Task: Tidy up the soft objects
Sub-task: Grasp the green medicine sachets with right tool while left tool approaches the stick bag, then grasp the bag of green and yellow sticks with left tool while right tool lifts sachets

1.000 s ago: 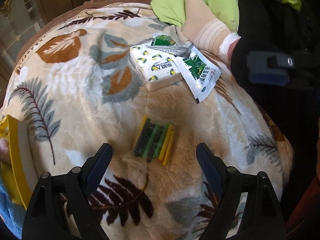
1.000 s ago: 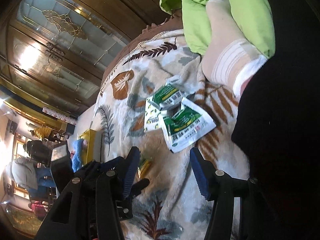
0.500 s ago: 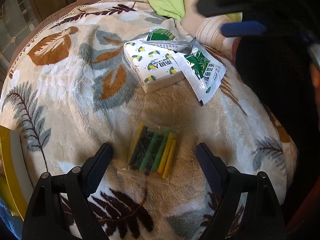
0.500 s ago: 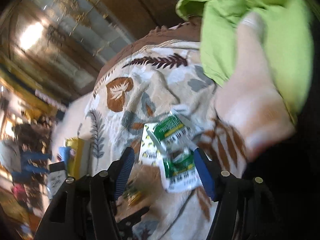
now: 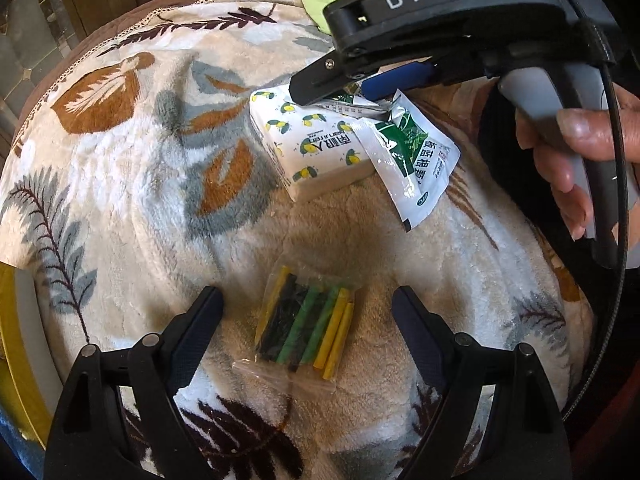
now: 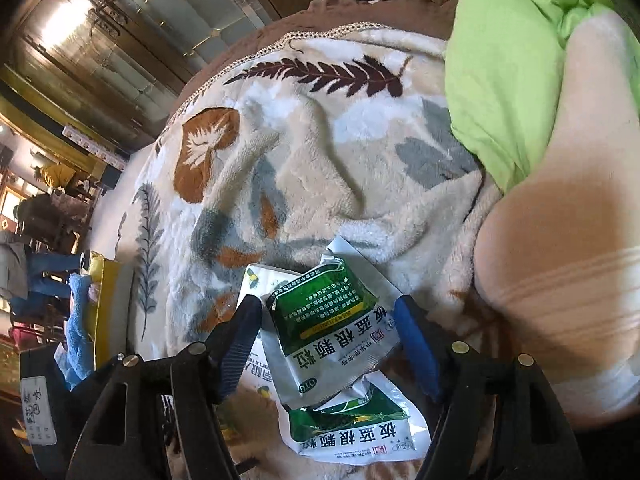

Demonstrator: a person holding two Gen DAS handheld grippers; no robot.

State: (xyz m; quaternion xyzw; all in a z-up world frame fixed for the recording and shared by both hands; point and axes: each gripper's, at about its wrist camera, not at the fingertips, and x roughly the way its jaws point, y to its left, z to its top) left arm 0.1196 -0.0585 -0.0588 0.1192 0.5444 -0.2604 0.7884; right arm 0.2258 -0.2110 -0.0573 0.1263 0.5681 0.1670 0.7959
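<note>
My right hand-held gripper [image 6: 328, 336]: open astride green sachet [image 6: 332, 320]. My left hand-held gripper [image 5: 308, 308]: open over bagged sticks [image 5: 306, 326], leaf-print blanket [image 5: 132, 168].

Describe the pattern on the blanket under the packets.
Leaves and ferns in brown, grey and white on the cream blanket; clearest in the left wrist view.

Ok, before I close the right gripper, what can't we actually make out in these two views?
- Left wrist view: the far sachet is mostly hidden under the right gripper.
- Right wrist view: the tissue pack is mostly covered by the sachets and a finger; the lower sachet is partly covered.
- Yellow tray: cut off by the frame edge; contents unclear.
- Bag of coloured tubes: hidden in the right wrist view.
</note>
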